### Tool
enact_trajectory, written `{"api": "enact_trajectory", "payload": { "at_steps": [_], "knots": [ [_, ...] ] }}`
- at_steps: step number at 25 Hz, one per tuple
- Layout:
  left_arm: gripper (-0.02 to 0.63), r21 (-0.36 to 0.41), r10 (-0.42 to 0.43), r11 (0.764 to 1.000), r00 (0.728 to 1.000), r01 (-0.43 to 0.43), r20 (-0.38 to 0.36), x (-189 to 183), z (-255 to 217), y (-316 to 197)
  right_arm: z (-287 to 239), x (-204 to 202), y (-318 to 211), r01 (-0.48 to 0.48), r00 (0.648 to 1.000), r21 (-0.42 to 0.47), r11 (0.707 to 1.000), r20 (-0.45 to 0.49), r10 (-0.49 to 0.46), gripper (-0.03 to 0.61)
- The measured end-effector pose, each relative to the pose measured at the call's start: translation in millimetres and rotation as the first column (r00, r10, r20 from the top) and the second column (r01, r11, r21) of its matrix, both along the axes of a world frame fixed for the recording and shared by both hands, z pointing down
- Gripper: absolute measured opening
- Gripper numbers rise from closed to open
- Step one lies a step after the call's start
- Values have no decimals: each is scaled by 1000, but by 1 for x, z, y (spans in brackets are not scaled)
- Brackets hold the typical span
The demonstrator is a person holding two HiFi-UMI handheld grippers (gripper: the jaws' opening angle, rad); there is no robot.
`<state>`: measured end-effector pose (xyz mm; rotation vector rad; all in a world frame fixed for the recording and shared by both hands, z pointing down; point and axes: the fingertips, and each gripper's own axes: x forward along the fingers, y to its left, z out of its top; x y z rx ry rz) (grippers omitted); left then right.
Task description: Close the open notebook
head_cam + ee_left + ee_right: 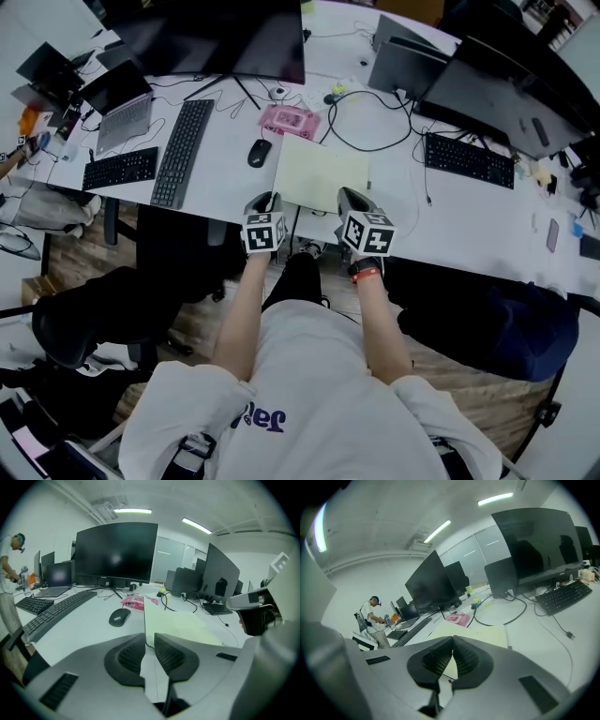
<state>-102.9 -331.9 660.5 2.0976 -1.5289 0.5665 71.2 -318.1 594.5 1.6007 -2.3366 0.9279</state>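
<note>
The notebook point(319, 173) lies flat on the white desk point(225, 183) as one pale yellow-green rectangle, also seen as the notebook point(180, 625) and the notebook point(480, 631). My left gripper point(265, 200) hovers at its front left corner. In the left gripper view the left gripper point(150, 637) keeps a narrow gap and its pads press on nothing. My right gripper point(349, 195) sits at the front right corner. The right gripper point(452, 639) has its pads together, with nothing between them.
A black mouse point(259, 152) and a pink pouch point(289, 120) lie just beyond the notebook. Keyboards point(183, 152) lie to the left and black cables point(375, 122) to the right, with monitors point(234, 37) behind. Another person point(9, 573) stands far left.
</note>
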Motion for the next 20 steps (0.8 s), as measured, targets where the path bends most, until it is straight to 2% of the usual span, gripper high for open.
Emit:
{"api": "enact_trajectory", "payload": {
  "at_steps": [20],
  "knots": [
    [58,92,85,992,996,-88,34,35,-40,16,-18,26,28,-75,997,42,996,38,73,2]
  ]
}}
